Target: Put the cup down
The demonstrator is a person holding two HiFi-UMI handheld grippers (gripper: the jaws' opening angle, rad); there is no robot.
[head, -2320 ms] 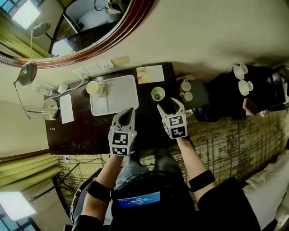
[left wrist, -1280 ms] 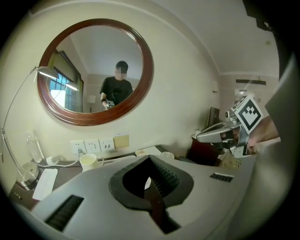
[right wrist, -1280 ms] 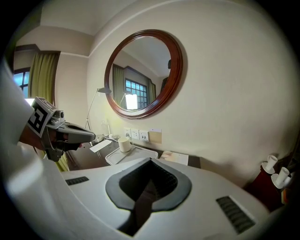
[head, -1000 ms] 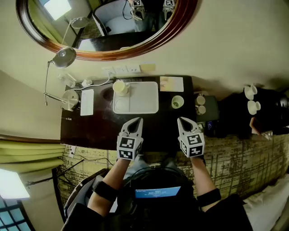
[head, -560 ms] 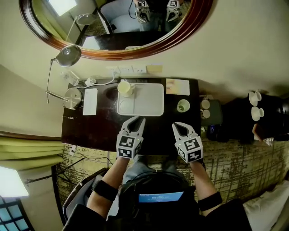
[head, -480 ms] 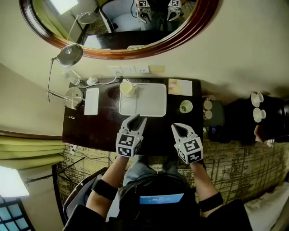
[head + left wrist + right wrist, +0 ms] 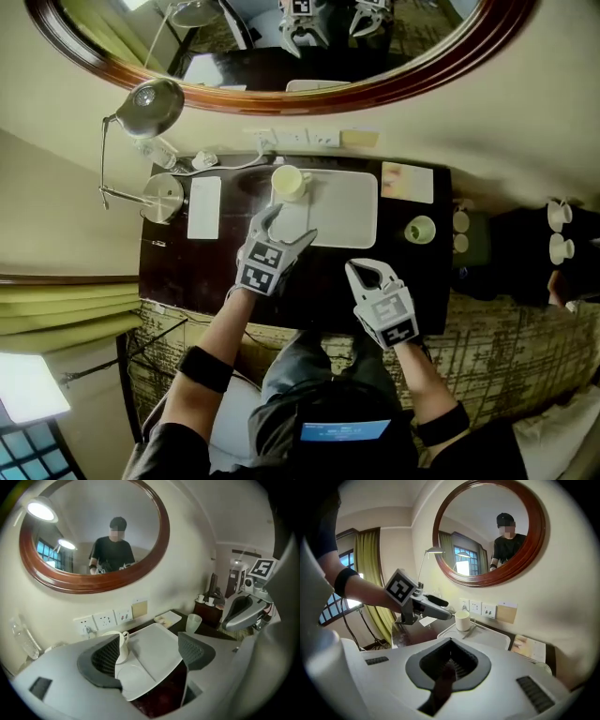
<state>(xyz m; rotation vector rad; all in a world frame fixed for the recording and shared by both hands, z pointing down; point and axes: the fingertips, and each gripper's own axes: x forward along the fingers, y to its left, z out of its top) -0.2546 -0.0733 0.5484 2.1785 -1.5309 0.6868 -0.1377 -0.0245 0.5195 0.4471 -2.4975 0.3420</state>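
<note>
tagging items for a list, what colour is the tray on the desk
Plain white tray; it shows best in the head view.

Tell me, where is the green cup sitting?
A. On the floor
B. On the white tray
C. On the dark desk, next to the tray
C: the green cup stands on the bare desk, just right of the tray and not on it.
</note>
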